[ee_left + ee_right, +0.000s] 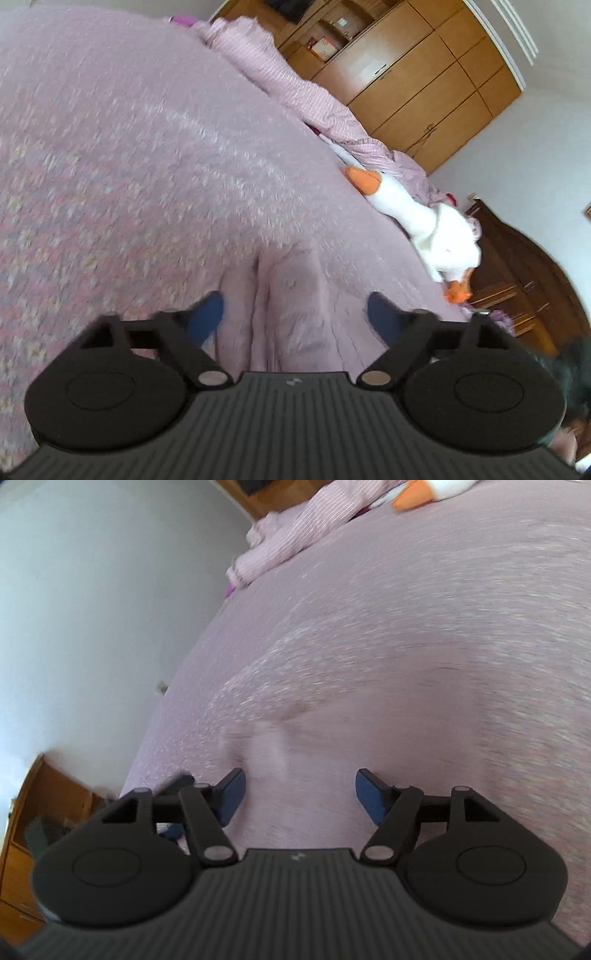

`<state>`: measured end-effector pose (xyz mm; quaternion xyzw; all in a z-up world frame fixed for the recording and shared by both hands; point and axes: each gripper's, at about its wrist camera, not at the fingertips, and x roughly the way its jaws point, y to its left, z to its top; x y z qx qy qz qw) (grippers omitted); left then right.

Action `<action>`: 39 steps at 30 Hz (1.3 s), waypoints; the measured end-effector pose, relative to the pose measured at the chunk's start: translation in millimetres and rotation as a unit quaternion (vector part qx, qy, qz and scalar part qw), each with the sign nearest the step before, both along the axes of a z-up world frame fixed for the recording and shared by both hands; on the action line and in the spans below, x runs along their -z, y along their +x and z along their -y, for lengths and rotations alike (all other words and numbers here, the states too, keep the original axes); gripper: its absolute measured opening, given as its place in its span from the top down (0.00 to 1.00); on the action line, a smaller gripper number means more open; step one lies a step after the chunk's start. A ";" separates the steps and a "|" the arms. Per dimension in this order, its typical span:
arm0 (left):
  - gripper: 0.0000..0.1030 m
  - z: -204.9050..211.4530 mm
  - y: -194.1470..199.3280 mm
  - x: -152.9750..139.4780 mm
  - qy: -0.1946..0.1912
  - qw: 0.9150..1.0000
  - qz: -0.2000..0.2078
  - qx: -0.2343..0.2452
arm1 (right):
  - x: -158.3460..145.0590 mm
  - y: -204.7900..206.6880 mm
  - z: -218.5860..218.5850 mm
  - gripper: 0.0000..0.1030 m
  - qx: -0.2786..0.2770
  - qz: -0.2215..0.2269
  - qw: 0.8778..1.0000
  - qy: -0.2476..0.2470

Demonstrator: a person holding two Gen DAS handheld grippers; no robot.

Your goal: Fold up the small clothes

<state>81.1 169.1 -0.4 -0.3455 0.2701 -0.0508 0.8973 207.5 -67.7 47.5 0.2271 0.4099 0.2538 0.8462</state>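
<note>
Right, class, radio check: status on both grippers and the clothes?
Left gripper open, over a pale pink garment. Right gripper open, pink cloth ahead, too blurred to identify. Plush goose lies off to the side, not in the way.

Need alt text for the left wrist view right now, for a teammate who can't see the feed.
The open left tool hangs over a pink bedspread, its blue fingertips either side of a raised pink fabric fold; nothing is gripped. A white plush goose with orange beak lies at the bed's far right edge, before wooden wardrobes. The image is motion-blurred.
</note>
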 end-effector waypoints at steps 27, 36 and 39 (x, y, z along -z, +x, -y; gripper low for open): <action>0.32 75.9 -88.1 -9.4 0.119 0.992 -0.030 0.020 | 54.7 -138.8 78.1 0.32 0.080 0.187 0.976 -0.076; 0.52 75.1 -79.1 0.6 0.127 0.990 -0.056 0.019 | 64.3 -148.7 62.1 0.32 0.069 0.214 0.961 -0.159; 0.62 72.3 -74.0 6.6 0.124 0.991 -0.048 0.023 | 65.0 -146.5 50.6 0.33 0.057 0.229 0.955 -0.181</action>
